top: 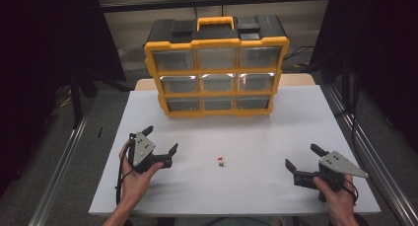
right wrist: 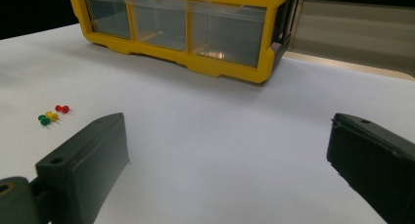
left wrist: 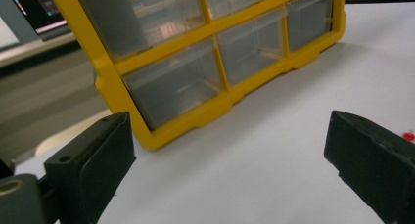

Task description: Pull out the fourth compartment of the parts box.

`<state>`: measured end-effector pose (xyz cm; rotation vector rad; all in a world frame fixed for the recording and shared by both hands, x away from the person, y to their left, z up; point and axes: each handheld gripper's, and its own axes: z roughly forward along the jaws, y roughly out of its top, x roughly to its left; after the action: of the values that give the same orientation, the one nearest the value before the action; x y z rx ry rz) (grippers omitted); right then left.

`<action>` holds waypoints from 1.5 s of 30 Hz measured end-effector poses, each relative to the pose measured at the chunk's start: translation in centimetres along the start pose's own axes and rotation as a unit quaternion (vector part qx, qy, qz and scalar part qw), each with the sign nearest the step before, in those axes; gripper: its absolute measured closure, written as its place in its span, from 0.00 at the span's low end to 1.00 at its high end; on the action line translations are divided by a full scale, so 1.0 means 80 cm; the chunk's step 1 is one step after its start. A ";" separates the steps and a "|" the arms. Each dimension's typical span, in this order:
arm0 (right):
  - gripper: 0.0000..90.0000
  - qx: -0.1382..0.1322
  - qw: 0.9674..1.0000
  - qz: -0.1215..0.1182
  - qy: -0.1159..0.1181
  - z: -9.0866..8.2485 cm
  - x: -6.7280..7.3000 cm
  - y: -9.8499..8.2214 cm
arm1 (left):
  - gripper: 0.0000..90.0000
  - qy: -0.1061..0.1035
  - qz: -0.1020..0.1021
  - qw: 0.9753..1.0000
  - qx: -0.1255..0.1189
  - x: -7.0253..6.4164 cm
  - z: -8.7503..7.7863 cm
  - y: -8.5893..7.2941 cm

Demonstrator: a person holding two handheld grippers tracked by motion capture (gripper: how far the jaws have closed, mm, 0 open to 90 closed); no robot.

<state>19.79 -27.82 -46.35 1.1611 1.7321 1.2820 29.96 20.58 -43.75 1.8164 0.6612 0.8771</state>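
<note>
Left hand: the person's left hand (top: 134,175) comes in from the bottom edge of the high view and grips the body of the left tool.
Left tool: the left tool (top: 160,139) sits low over the near left part of the table, its jaws spread wide with nothing between them; in the left gripper view both black jaws stand far apart with bare table between.
Right hand: the right hand (top: 340,199) holds the right tool from the near right corner.
Right tool: the right tool (top: 304,157) hangs over the near right part of the table, jaws spread and holding nothing; the right gripper view shows the same wide gap.
Table: white table (top: 256,137), bare around both tools.
Pushpins: three small pushpins (top: 221,161), red, yellow and green, lie close together on the table about midway between the two tools and well apart from each; in the right gripper view the pushpins (right wrist: 52,116) lie to the left of the jaws.
Organizer: a yellow and black drawer organizer (top: 217,68) stands upright at the far side of the table, three rows of three clear drawers, all pushed in, with a yellow carry handle on top.
Distance: the pushpins lie on open table well in front of the organizer.
</note>
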 end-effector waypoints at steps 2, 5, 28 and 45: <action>0.02 0.002 1.000 0.001 0.002 0.000 0.000 0.000 | 0.05 0.004 0.004 1.000 -0.007 0.002 0.004 0.003; 0.02 0.000 1.000 0.002 0.000 -0.001 0.001 0.000 | 0.05 0.010 0.011 1.000 -0.016 0.004 0.009 0.007; 0.02 0.001 1.000 0.003 0.008 0.001 0.001 0.001 | 0.07 0.027 0.099 0.995 -0.019 0.016 0.055 0.039; 0.02 -0.001 1.000 0.000 0.010 0.001 0.001 0.000 | 0.02 0.051 0.214 0.975 -0.037 0.029 0.077 0.077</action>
<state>19.84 -27.69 -46.35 1.1516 1.7452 1.2992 36.61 16.78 -39.06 1.8874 0.2947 1.2675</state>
